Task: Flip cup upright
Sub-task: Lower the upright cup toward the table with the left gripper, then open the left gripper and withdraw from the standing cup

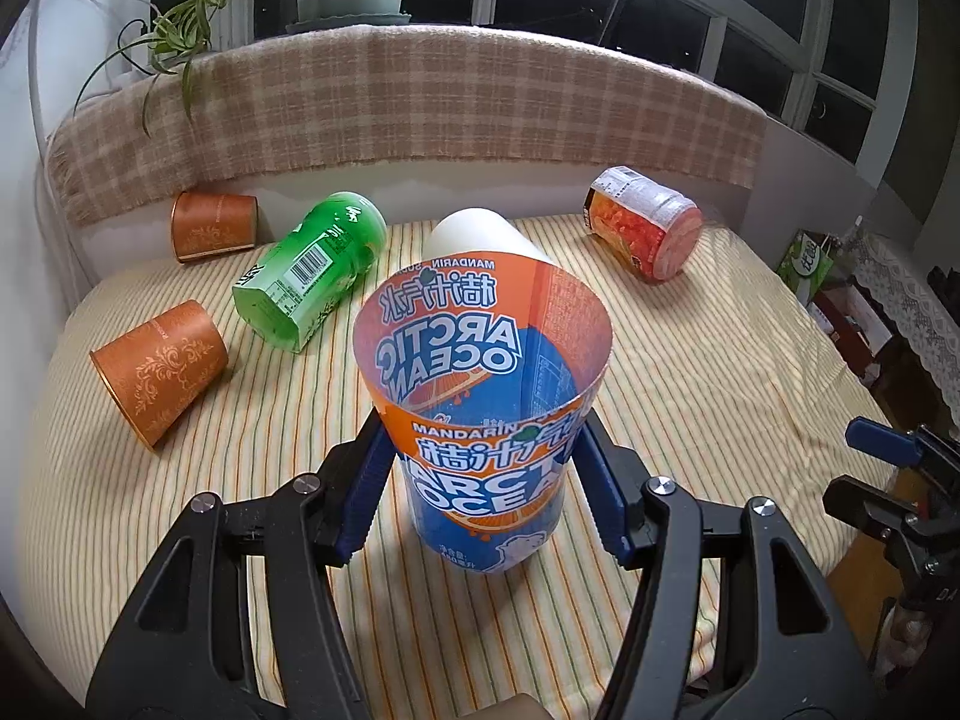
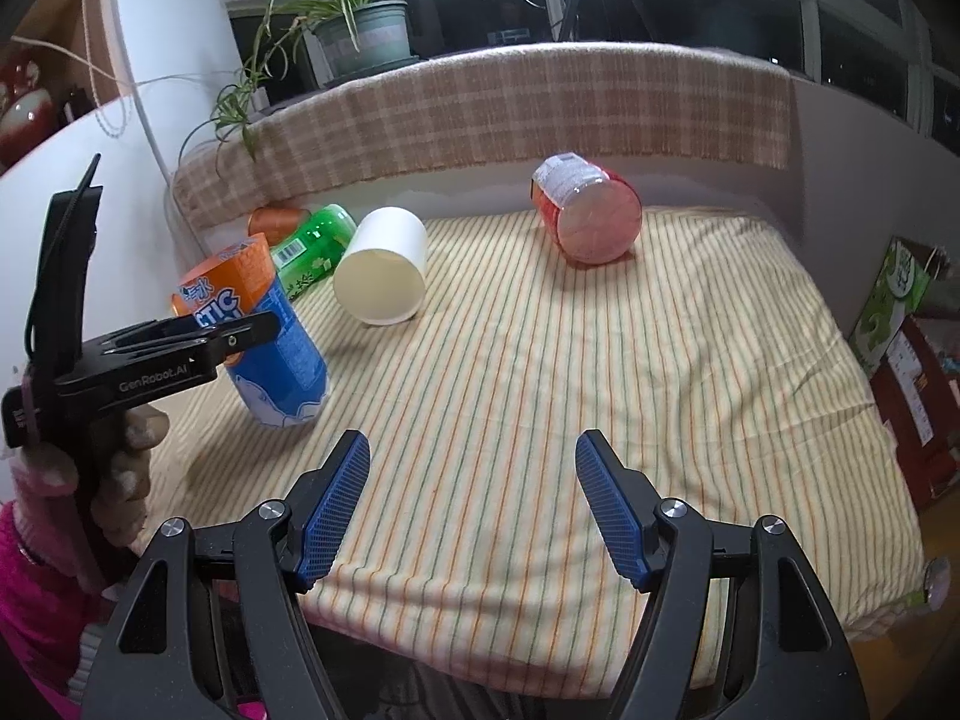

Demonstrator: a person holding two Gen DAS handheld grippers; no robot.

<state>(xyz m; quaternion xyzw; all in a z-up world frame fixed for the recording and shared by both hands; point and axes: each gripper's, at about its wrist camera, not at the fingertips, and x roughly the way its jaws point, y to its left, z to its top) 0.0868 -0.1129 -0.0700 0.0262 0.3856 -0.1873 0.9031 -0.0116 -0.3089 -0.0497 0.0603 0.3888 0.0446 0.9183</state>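
An orange and blue "Arctic Ocean" cup (image 1: 480, 420) stands nearly upright, mouth up, on the striped cloth. My left gripper (image 1: 483, 468) is shut on its lower body, one blue pad on each side. In the right wrist view the same cup (image 2: 270, 336) leans slightly, its base on the cloth, with the left gripper (image 2: 198, 336) around it. My right gripper (image 2: 473, 498) is open and empty above the cloth's near edge. It shows at the right edge of the left wrist view (image 1: 888, 480).
Lying on their sides: a white cup (image 2: 384, 264), a green cup (image 1: 312, 270), two orange patterned cups (image 1: 159, 369) (image 1: 213, 227), a red-labelled clear cup (image 2: 591, 213). A checked blanket (image 1: 420, 114) backs the table. Boxes (image 2: 894, 306) stand off the right edge.
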